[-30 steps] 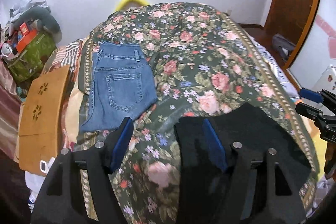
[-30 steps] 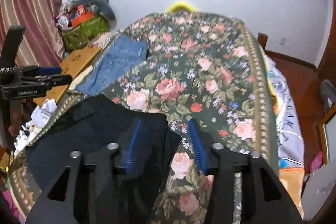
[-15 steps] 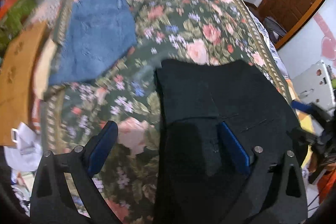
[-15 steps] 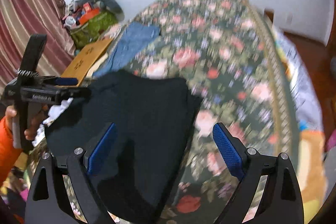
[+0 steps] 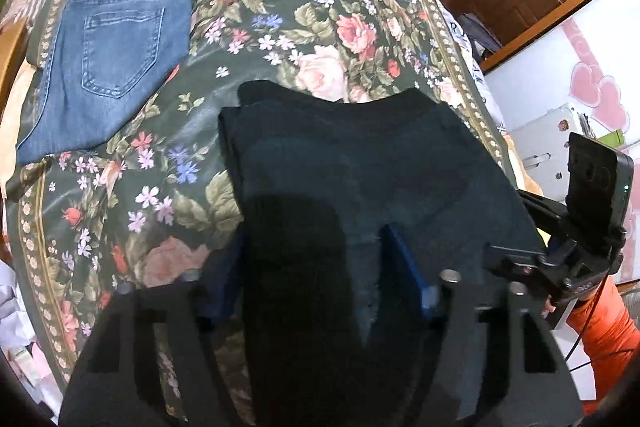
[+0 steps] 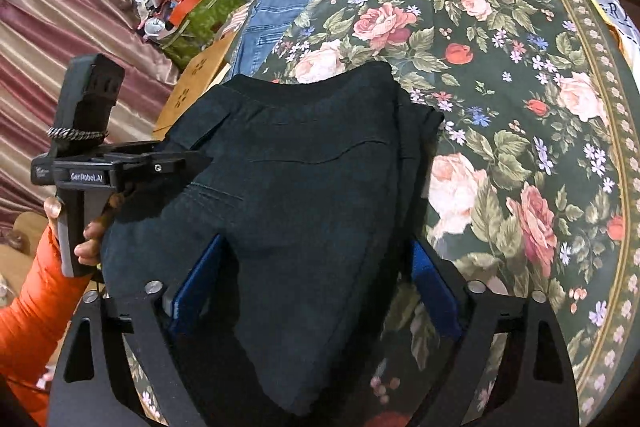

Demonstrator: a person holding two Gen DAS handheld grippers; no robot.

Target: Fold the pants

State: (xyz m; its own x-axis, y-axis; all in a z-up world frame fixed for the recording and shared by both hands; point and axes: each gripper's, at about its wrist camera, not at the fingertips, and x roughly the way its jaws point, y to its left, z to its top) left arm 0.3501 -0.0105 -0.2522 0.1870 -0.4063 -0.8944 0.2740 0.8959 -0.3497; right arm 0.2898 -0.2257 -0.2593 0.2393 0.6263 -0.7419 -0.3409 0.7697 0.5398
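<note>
Closing on the dark pants

Both cameras now tilt lower than a second ago; black pants point(image 5: 360, 163) fill lower centre on the floral bedspread point(image 5: 320, 7). Left gripper point(image 5: 308, 267) and right gripper point(image 6: 316, 267) straddle cloth, jaws narrowing, not yet pinching. A grasp looks imminent.

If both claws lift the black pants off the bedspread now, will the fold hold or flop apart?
The black pants will likely sag between the left claw and right claw, both closing around soft cloth. The stacked layers showing at the edge look loose, so they may slide apart. The thick bundle seems fairly heavy, and should drag rather than glide on the floral bedspread.
</note>
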